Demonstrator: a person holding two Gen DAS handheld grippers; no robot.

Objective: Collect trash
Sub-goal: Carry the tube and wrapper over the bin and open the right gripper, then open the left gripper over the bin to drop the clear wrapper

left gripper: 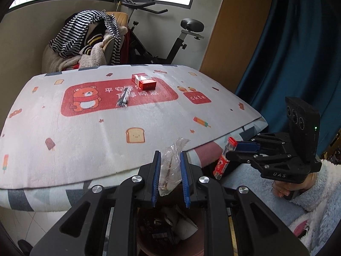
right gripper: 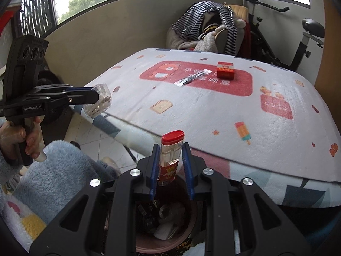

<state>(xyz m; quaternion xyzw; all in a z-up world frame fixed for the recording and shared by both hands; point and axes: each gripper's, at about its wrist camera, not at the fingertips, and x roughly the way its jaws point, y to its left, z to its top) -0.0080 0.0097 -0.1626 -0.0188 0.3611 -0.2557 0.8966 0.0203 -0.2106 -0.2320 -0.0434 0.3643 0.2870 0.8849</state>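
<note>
Table (left gripper: 89,140) covered by white plush cloth (left gripper: 162,115) printed with toast, popsicles, a red bear panel and a red "cute" tag. Patterned undercloth (right gripper: 266,181) exposed along near edge. On the red panel: red cigarette pack (left gripper: 145,82), lying flat; just beside it, nearer, a black pen in clear wrapper (left gripper: 123,97), lying diagonally, apart from the pack.

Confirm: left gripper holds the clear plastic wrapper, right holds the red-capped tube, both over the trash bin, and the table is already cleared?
Not cleared. The left wrist view shows a red box and a black pen-like wrapper on the table. The rest holds: left gripper on wrapper, right gripper on tube, bin below.
</note>
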